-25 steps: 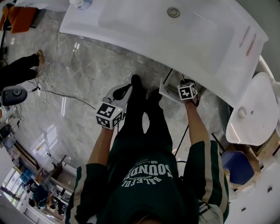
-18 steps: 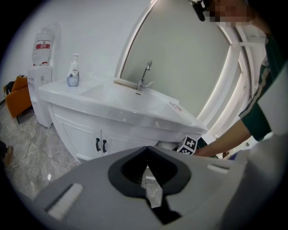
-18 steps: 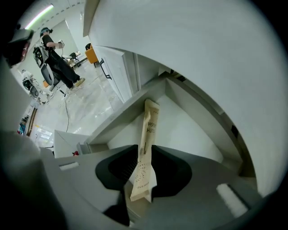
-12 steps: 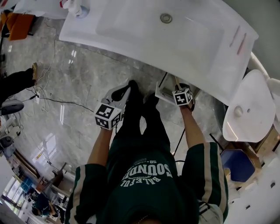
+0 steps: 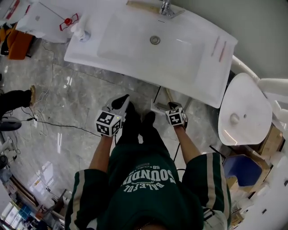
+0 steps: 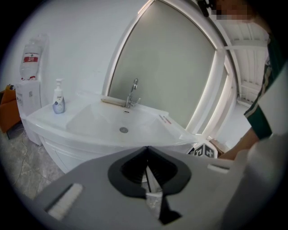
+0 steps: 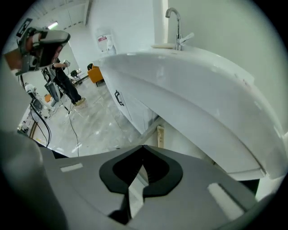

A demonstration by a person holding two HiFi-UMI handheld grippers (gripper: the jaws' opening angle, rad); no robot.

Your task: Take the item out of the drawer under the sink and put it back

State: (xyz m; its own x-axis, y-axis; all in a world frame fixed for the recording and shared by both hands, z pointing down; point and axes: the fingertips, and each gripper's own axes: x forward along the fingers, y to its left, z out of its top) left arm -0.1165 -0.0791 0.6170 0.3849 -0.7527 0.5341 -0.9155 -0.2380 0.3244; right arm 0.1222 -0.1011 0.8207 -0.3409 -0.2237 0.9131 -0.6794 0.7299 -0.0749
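Observation:
The white sink (image 5: 90, 54) fills the top of the head view, and a white drawer edge (image 5: 160, 107) shows just under its front rim. No item from the drawer is in view. My right gripper (image 5: 171, 107) hangs right by that edge, and in the right gripper view it (image 7: 143, 148) is shut with nothing between its jaws. It points under the sink rim (image 7: 193, 99) at a gap with a pale wooden piece (image 7: 159, 135). My left gripper (image 5: 121, 102) hangs over the floor to the left. It (image 6: 147, 150) is also shut and empty.
A soap bottle (image 5: 81, 33) stands at the sink's left end and a faucet (image 5: 165, 6) at the back. A white toilet lid (image 5: 245, 110) lies to the right. A black cable (image 5: 58, 123) runs across the marble floor. A cabinet handle (image 7: 118, 97) shows below the sink.
The head view has pulled back, so the faucet and the sink's far side now show. Both grippers sit lower in the picture. The white drawer edge shows less beyond the rim.

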